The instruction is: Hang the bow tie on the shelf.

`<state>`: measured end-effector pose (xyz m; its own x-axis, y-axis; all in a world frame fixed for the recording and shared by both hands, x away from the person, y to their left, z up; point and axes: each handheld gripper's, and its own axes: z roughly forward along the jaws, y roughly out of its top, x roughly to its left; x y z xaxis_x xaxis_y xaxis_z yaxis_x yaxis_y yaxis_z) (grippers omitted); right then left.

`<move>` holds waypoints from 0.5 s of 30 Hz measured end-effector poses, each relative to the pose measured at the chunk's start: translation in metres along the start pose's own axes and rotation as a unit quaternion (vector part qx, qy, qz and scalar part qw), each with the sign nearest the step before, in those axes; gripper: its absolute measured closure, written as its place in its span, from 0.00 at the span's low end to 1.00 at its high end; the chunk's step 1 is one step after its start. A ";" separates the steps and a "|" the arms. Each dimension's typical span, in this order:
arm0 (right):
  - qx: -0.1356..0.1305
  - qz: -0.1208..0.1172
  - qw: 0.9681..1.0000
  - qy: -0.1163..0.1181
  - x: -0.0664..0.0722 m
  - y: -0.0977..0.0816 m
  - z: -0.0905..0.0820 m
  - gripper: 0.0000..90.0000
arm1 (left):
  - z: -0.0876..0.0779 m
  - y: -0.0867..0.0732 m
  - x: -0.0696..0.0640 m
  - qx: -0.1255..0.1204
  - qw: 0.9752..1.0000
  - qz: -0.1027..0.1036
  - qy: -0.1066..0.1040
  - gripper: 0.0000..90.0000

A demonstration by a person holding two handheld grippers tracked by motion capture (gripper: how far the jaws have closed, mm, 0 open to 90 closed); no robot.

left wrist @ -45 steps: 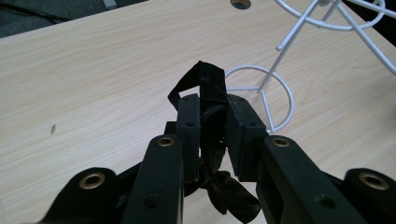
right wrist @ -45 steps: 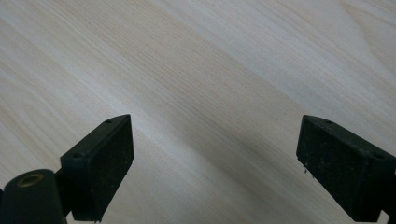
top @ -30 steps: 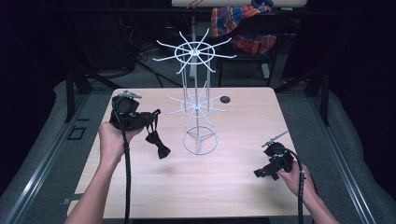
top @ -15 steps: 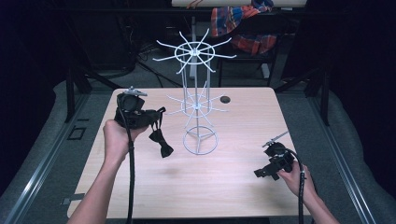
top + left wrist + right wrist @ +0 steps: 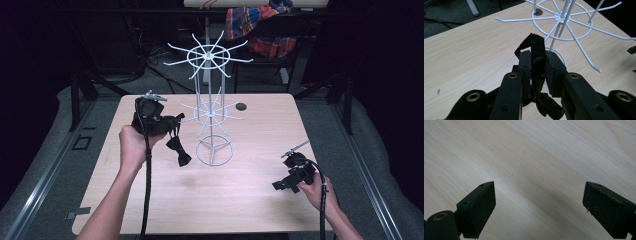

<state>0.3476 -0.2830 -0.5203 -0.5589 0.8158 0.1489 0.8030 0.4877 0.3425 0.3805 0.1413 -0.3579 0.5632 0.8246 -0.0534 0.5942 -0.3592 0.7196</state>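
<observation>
A black bow tie (image 5: 178, 148) hangs by its strap from my left gripper (image 5: 176, 120), which is shut on the strap and held above the table's left half. In the left gripper view the strap (image 5: 535, 47) loops up between the pads and the bow (image 5: 547, 106) dangles below. Just right of it stands a white wire rack (image 5: 210, 112) with two tiers of hooks; its lower hooks (image 5: 579, 47) lie close ahead of the jaws. My right gripper (image 5: 278, 186) is low over the table (image 5: 250, 195) near the front right, open, with bare wood (image 5: 536, 170) between its pads.
A small dark hole (image 5: 241, 106) sits in the tabletop behind the rack. A plaid cloth (image 5: 260, 25) lies on furniture beyond the table. Dark floor and metal frames surround the table.
My left gripper has carried the bow tie to the right, closer to the rack's lower hooks. The right gripper has stayed where it was.
</observation>
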 end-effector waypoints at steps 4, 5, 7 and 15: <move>0.005 -0.005 1.000 0.000 0.000 0.000 -0.001 0.12 | 0.003 0.001 -0.003 0.001 1.000 0.002 0.000 0.85; 0.005 -0.005 1.000 0.000 0.000 0.000 -0.001 0.12 | 0.004 0.002 -0.004 0.001 1.000 0.002 0.000 0.85; 0.002 -0.001 1.000 0.003 0.000 0.000 0.000 0.12 | 0.006 0.003 -0.005 0.005 1.000 0.008 0.002 0.85; 0.005 -0.005 1.000 -0.001 -0.001 0.000 -0.001 0.12 | 0.016 0.007 -0.013 0.009 1.000 0.018 0.000 0.85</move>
<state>0.3478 -0.2839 -0.5191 -0.5664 0.8115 0.1436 0.7996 0.4990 0.3341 0.3866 0.1215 -0.3635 0.5835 0.8116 -0.0274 0.5843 -0.3961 0.7083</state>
